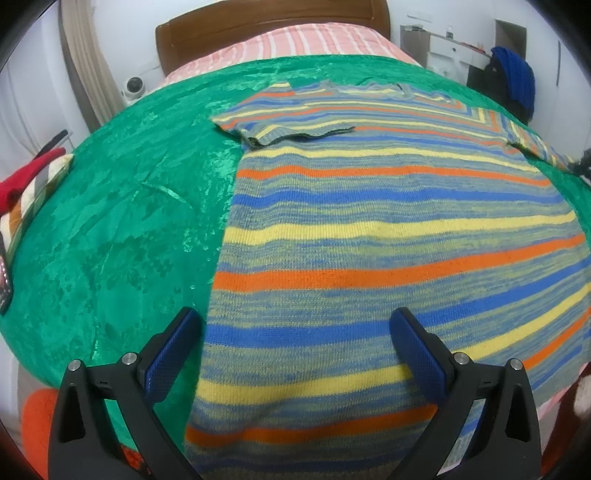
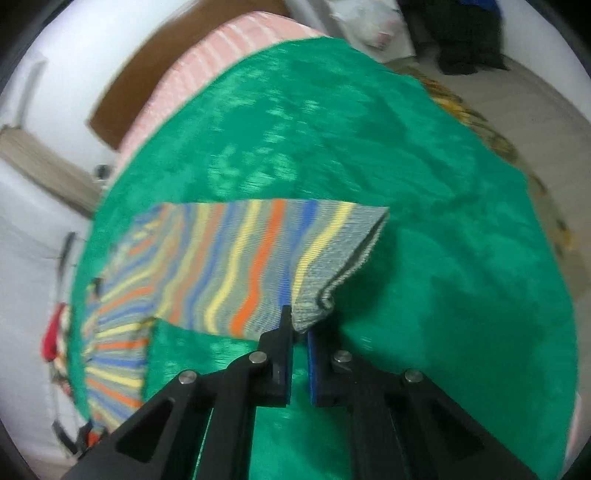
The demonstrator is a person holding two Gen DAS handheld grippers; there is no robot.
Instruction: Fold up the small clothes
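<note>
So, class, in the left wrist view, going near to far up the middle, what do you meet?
Striped knitted sweater → green patterned bedspread → pink striped sheet → brown wooden headboard.

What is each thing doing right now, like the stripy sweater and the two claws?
Stripy sweater: lying flat on the green blanket, one sleeve folded in.
Left claw: open, over the sweater's hem, gripping nothing.
Right claw: shut on the sweater's corner.
Green blanket: spread over the bed.
</note>
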